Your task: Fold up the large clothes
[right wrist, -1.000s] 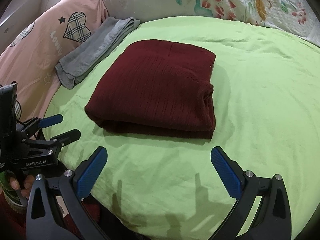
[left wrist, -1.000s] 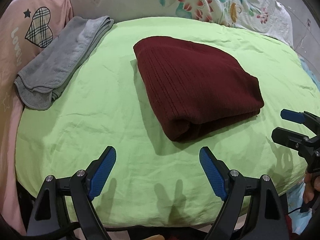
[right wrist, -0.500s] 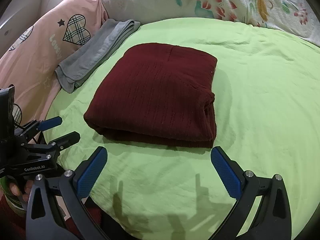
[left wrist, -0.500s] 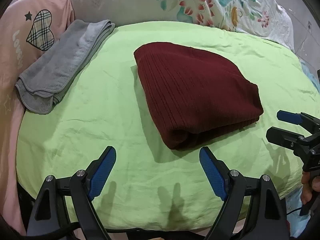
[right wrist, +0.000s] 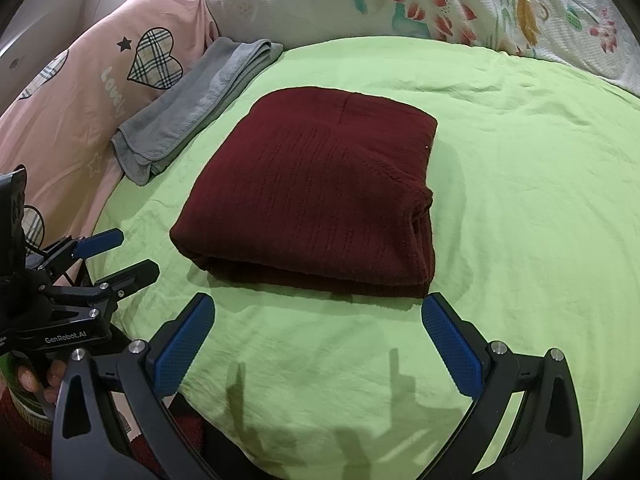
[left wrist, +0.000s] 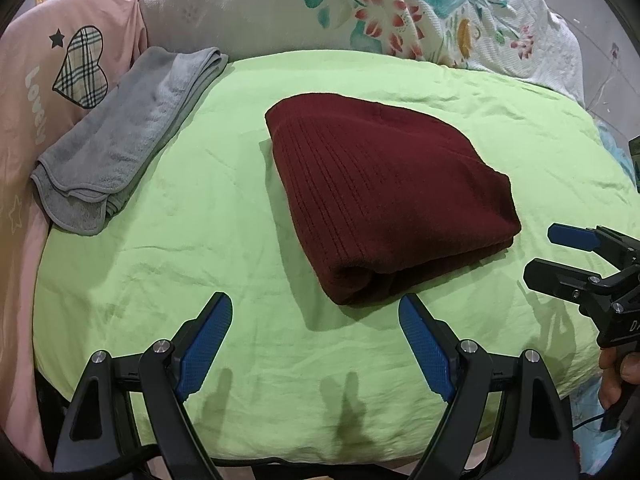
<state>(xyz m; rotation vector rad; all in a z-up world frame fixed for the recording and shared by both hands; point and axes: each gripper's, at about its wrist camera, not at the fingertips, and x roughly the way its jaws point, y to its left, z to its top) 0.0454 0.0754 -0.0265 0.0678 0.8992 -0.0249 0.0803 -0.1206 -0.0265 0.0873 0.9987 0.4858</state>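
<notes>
Sweater: one dark red knit sweater [left wrist: 384,196] [right wrist: 316,192], folded into a thick, neat pile. It lies in the middle of the green sheet, and nothing holds it.
Sheet: one light green sheet [left wrist: 180,240] [right wrist: 520,200] with small wrinkles, spread over the bed.
Left hand-held gripper: one [left wrist: 316,348], with two blue pads spread wide apart and nothing between them. It hangs over the near edge of the sheet, just in front of the sweater, not touching it.
Right hand-held gripper: one [right wrist: 318,346], also spread wide with nothing in it, near the sweater's front edge.
Towel: one grey folded towel [left wrist: 124,136] [right wrist: 192,108], to the left of the sweater, apart from it.
Pink cover: one [left wrist: 48,80] [right wrist: 80,112], with plaid hearts, under the towel's left side.
Flower cover: one white one [left wrist: 360,8] [right wrist: 440,4] with flowers, behind the sheet.
</notes>
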